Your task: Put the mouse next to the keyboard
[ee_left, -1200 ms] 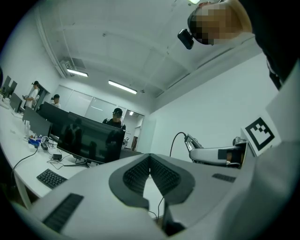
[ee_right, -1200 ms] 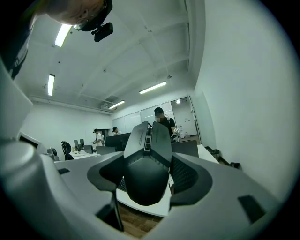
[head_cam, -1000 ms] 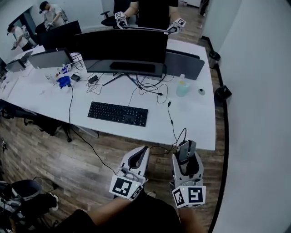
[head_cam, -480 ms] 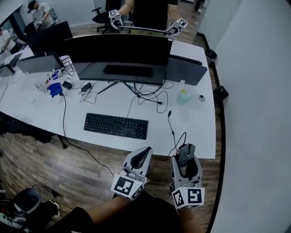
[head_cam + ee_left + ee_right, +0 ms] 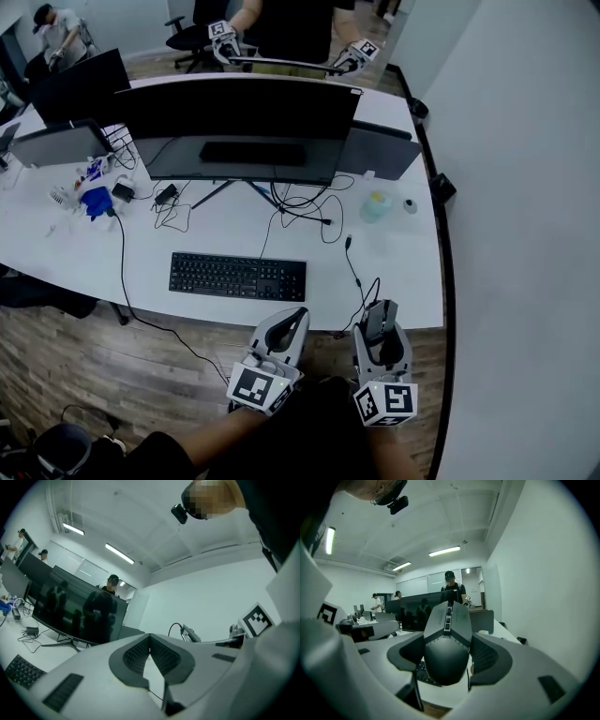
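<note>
A dark grey wired mouse (image 5: 378, 319) (image 5: 447, 639) sits clamped between the jaws of my right gripper (image 5: 380, 330), held in the air just off the desk's near edge. Its cable (image 5: 354, 270) runs back over the white desk (image 5: 394, 258). The black keyboard (image 5: 238, 277) lies flat near the front of the desk, to the left of the mouse; a strip of it shows under the mouse (image 5: 425, 674). My left gripper (image 5: 284, 330) (image 5: 149, 654) hangs beside the right one, shut with nothing in it.
A wide black monitor (image 5: 236, 117) stands behind the keyboard, with loose cables (image 5: 300, 202) at its foot. A clear bottle (image 5: 376, 206) and a small round object (image 5: 409, 205) stand at the right. Another person with grippers (image 5: 281, 28) works across the desk. Wooden floor (image 5: 112, 366) lies below me.
The view has shifted so the desk sits lower and further left in the picture. Both grippers have stayed in place near the desk's front edge, the mouse still held.
</note>
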`<state>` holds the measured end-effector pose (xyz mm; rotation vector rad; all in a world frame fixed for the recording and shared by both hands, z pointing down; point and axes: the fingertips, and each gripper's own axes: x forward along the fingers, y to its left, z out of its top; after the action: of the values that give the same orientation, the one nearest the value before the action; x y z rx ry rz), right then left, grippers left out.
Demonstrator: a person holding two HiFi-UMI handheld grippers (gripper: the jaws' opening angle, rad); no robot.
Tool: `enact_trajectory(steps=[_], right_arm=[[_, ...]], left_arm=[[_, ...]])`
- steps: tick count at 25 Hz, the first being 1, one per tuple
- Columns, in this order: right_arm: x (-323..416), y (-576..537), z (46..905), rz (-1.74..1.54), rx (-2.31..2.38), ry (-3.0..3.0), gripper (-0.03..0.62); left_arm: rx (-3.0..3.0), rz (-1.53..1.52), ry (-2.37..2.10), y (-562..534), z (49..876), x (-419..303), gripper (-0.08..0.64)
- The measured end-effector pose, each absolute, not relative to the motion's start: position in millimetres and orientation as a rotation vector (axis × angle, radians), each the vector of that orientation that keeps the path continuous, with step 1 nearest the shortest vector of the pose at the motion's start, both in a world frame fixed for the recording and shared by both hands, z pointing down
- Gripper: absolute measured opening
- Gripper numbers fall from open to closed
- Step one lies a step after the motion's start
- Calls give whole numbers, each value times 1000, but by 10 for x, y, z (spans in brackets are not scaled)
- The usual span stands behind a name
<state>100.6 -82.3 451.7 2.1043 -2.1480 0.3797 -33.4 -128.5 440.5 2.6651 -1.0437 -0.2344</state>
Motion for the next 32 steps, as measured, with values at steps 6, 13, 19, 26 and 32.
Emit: enact_trajectory(steps=[6, 13, 19, 26, 32], right_arm=[[911, -931, 4833, 433, 2064, -2084, 304], [835, -1236, 5265, 512, 2008, -2079, 304], [859, -1465, 5576, 565, 1965, -2041, 304], [877, -1698, 5994, 628, 1891, -2022, 304], [910, -1911, 6257, 683, 1826, -2022, 304]], left_arm=[[2623, -233, -1066, -1372, 4491, -487, 14], [2660, -200, -1183, -1526, 4633, -504, 14], [2678, -129, -1181, -1624, 4777, -451, 14], [2716, -113, -1184, -1776, 4780, -309, 14], [2665, 13, -1247, -2025, 5037, -283, 14]])
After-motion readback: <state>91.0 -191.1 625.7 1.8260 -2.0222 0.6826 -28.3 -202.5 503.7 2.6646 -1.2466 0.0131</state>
